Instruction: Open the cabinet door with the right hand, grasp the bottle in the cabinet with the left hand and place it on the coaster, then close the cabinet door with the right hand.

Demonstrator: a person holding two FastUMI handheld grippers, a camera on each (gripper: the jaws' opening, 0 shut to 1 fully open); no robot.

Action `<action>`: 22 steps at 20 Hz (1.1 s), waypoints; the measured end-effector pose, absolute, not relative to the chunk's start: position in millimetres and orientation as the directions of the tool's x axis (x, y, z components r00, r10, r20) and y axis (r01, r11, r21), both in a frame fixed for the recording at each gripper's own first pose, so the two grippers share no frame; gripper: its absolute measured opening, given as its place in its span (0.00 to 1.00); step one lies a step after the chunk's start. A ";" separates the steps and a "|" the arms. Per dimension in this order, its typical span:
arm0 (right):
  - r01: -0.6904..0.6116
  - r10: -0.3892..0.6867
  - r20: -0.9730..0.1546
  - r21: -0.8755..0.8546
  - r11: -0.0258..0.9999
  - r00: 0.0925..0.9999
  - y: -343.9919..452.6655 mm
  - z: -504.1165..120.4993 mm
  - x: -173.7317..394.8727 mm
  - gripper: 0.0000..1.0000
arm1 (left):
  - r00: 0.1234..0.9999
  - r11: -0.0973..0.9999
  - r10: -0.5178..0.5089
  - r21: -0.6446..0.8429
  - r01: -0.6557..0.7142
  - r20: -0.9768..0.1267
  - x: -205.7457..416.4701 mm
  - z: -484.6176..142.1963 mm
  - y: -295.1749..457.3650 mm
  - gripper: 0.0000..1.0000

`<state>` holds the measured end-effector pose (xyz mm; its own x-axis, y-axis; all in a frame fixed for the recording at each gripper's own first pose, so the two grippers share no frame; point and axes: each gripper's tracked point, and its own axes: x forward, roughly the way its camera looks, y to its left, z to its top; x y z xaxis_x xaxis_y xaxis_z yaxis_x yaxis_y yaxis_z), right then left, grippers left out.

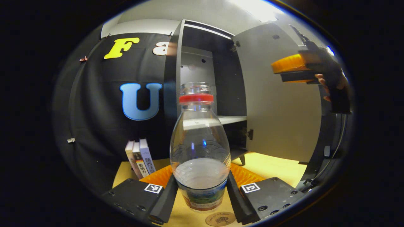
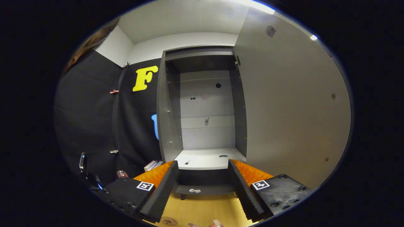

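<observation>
A clear bottle [image 1: 199,148] with a red neck ring and some liquid in its lower part stands upright between my left gripper's fingers. The left gripper [image 1: 200,176] is shut on its lower body. A round wooden coaster [image 1: 221,219] lies on the table just in front of the bottle's base. The grey cabinet [image 2: 205,135] stands open, its shelf [image 2: 205,159] bare, its door [image 2: 293,110] swung out to the right. My right gripper [image 2: 203,164] faces the cabinet, open, with nothing between its fingers. In the left gripper view the right gripper [image 1: 292,71] hangs high beside the door [image 1: 277,104].
A few books [image 1: 140,157] lean against the booth wall left of the cabinet. The wooden table [image 1: 271,167] runs under the open door. A hand [image 1: 325,85] holds the right gripper. The coaster [image 2: 169,220] sits at the lower edge of the right gripper view.
</observation>
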<state>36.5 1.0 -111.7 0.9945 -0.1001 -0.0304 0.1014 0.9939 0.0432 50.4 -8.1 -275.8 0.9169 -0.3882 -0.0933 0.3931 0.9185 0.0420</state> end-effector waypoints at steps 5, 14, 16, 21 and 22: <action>0.093 -0.089 -0.071 0.055 0.994 0.993 -5.1 -142.2 39.1 0.96 | 0.905 0.911 -0.412 -0.026 0.412 -0.108 43.4 -332.3 -27.5 0.76; 0.046 -0.044 -0.208 0.004 0.999 0.977 -7.6 -197.0 43.9 0.96 | 0.909 0.925 -0.378 -0.038 0.377 -0.176 43.1 -400.6 -27.5 0.77; 0.037 -0.034 -0.223 0.009 0.999 0.974 -7.0 -206.5 45.7 0.96 | 0.912 0.928 -0.371 -0.032 0.372 -0.175 40.7 -404.5 -28.8 0.78; 0.027 -0.016 -0.277 0.038 0.999 0.961 -6.1 -229.4 42.0 0.96 | 0.906 0.927 -0.372 -0.024 0.375 -0.202 36.4 -423.3 -31.9 0.80; 0.029 -0.016 -0.285 0.042 0.999 0.958 -6.6 -231.6 41.6 0.96 | 0.907 0.929 -0.366 -0.025 0.369 -0.209 34.8 -426.2 -30.9 0.80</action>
<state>41.6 -6.6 -231.6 0.9585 -0.0160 -0.2847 0.0291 0.9987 0.0416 34.8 -30.9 -426.2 0.9069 -0.3662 -0.2086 0.3693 0.9290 -0.0251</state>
